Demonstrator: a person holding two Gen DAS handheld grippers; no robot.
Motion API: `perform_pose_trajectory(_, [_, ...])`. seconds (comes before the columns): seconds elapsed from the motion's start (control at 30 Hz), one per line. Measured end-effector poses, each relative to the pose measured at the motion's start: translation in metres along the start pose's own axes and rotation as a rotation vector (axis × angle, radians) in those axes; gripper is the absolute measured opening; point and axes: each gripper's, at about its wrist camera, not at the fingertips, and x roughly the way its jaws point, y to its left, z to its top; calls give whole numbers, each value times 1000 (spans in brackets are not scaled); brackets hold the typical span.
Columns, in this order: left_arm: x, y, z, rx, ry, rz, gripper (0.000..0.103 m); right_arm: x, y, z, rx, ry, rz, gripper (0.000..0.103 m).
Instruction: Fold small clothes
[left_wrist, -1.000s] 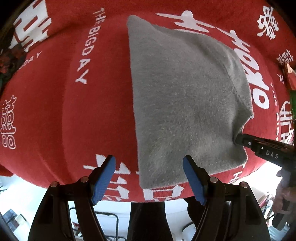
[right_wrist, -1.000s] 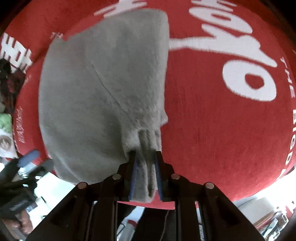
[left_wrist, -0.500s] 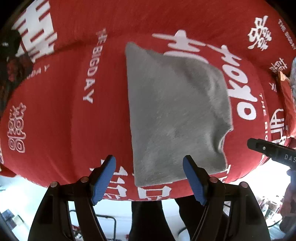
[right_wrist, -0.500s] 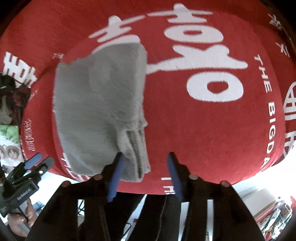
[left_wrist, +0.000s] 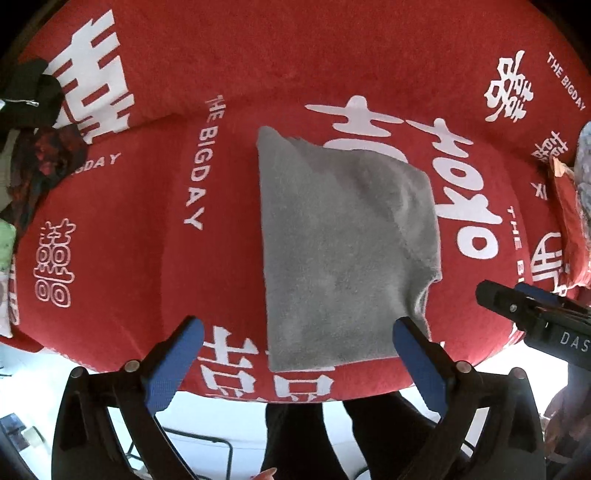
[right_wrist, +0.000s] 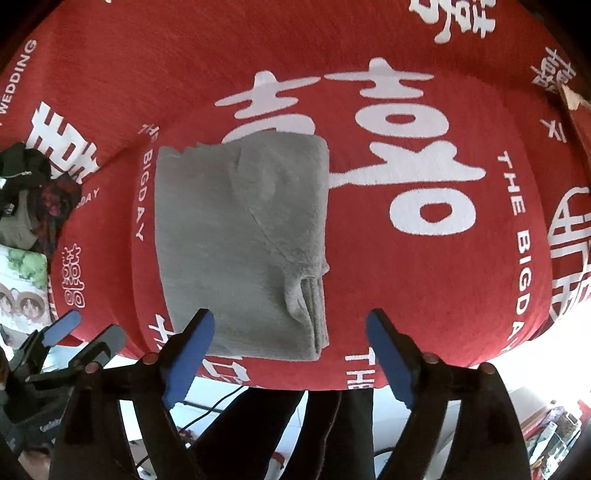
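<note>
Left wrist view: red printed blanket (left_wrist: 122, 258) serves as the folding surface; the folded grey fleece garment (left_wrist: 343, 258) lies flat at its centre, ribbed cuff (right_wrist: 314, 314) tucked along the near right edge. Left gripper (left_wrist: 299, 365) and right gripper (right_wrist: 291, 354), jaws opening wide and empty, hover above, apparently releasing a finished fold.

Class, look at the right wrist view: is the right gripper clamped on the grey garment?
No. The right gripper is opening with nothing between its fingers, and the folded grey garment lies free on the red blanket.
</note>
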Motion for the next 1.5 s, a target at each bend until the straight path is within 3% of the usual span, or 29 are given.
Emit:
perform_pose_trajectory(0.3, [-18,7,1,-11,-55,71,102,-18,19,-1,-52,-79,-97,88])
perform_pose_trajectory(0.57, [-31,11,0,-7,-48,39,102,-30,23,-9,-47,-84,-126,88])
perform_pose_trajectory(1.5, [-40,10,-3,-24,-47,67,102,-44,27,-15,-30,-109,-139,88])
